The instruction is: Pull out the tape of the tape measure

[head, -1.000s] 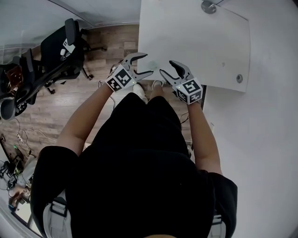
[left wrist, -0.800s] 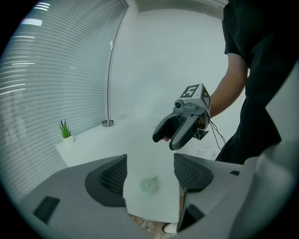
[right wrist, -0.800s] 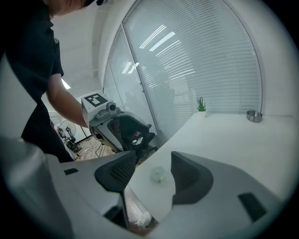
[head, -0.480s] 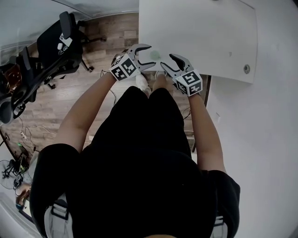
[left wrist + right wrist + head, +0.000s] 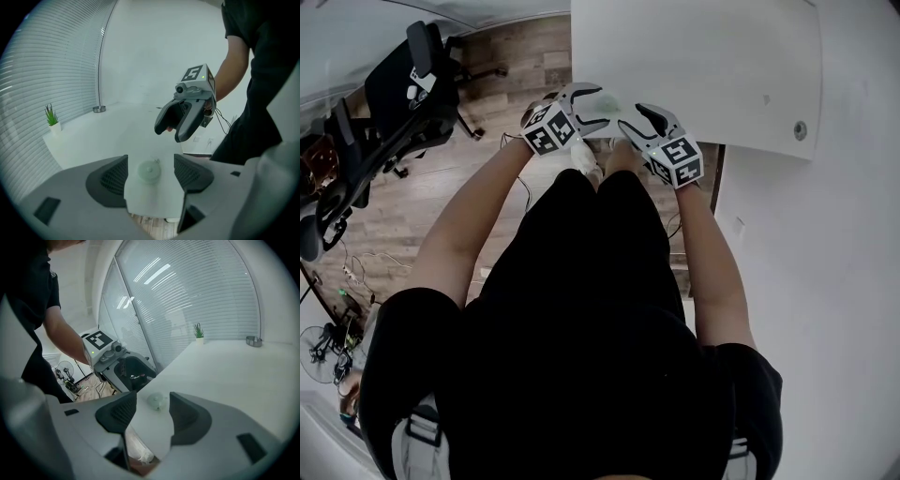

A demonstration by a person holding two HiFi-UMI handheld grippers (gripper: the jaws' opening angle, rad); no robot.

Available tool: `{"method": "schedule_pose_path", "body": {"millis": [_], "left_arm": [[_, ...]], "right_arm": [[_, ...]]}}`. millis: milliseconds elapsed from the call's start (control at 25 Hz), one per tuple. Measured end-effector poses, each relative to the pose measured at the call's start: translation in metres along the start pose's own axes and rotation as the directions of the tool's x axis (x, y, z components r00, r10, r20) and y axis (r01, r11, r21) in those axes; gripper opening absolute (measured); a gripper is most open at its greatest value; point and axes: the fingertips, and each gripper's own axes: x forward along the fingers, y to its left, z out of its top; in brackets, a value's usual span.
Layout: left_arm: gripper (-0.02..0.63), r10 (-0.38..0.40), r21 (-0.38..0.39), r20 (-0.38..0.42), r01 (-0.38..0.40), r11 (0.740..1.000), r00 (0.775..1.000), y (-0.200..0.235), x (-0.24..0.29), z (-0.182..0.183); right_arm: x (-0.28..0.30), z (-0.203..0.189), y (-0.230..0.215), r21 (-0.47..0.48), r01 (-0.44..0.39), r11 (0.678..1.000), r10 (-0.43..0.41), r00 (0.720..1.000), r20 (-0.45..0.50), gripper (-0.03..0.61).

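Observation:
A small round pale-green tape measure lies flat on the white table, close to its near corner. In the left gripper view the tape measure shows in the gap between my jaws, on the tabletop just beyond them, untouched. My left gripper is open and comes at it from the left. My right gripper is open too, facing it from the right. The right gripper view frames the tape measure between its pads, with the left gripper behind it. No tape is drawn out.
The table's edge and corner run just under both grippers, with wood floor, cables and the person's shoes below. An office chair stands at left. A small potted plant and a metal lamp base sit far back on the table.
Both grippers have come down and drawn closer to the table corner and the tape measure. Their jaws look equally wide apart.

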Motion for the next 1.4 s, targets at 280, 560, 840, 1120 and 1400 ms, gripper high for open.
{"method": "schedule_pose_path", "body": {"millis": [280, 560, 840, 1120, 1400], "left_arm": [[0.319, -0.031, 0.031, -0.043, 0.032, 0.999, 0.999, 0.001, 0.016, -0.01], [0.313, -0.054, 0.036, -0.088, 0.057, 0.998, 0.995, 0.003, 0.03, -0.021], [0.302, -0.067, 0.086, -0.131, 0.078, 0.993, 0.989, 0.0, 0.038, -0.027], [0.276, -0.07, 0.09, -0.141, 0.083, 0.992, 0.988, -0.002, 0.045, -0.031], [0.256, -0.067, 0.079, -0.126, 0.077, 0.994, 0.99, -0.001, 0.044, -0.03]], "right_arm": [[0.003, -0.006, -0.008, 0.013, 0.006, 1.0, -0.006, 1.0, -0.012, 0.215], [0.003, -0.008, -0.011, 0.027, 0.007, 1.0, -0.007, 1.0, -0.009, 0.215], [0.005, -0.01, -0.011, 0.038, 0.003, 0.999, -0.002, 1.0, -0.011, 0.213], [0.009, -0.014, -0.009, 0.048, -0.001, 0.999, 0.002, 1.0, -0.014, 0.21], [0.014, -0.016, -0.013, 0.048, 0.009, 0.999, -0.008, 1.0, -0.023, 0.192]]}}
